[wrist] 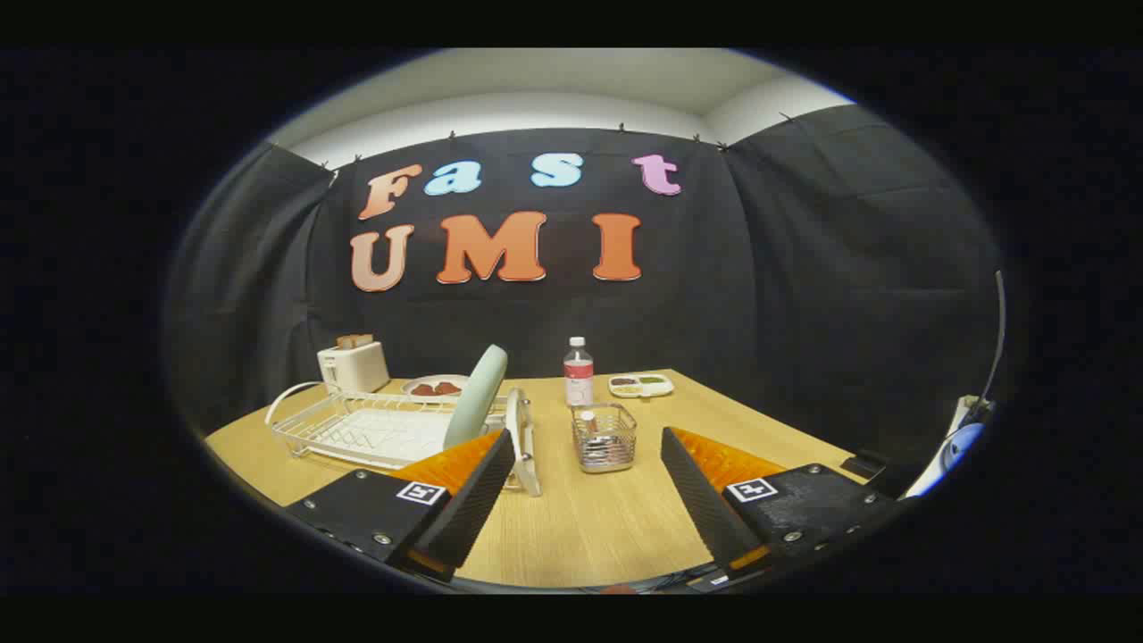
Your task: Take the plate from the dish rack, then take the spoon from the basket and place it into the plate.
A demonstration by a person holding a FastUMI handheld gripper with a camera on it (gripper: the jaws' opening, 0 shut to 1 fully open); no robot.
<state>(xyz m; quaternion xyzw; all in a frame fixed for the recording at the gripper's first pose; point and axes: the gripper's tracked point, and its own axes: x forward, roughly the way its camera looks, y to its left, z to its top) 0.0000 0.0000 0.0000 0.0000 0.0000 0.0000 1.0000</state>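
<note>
A pale green plate (478, 396) stands on edge, leaning, at the right end of a white wire dish rack (375, 430) on the wooden table (580, 527). A small wire basket (604, 438) sits to the right of the rack, beyond the gap between my fingers, with a spoon handle (588, 420) poking up inside it. My gripper (580, 487) is open, its fingers wide apart with nothing between them. The left finger (464, 509) lies just in front of the rack's right end; the plate is ahead of it and apart from it.
A white toaster (354, 364) with bread stands at the back left, a plate of reddish food (435, 387) beside it. A water bottle (578, 372) and a divided tray (640, 385) stand behind the basket. The table's right edge runs near dark objects (862, 466).
</note>
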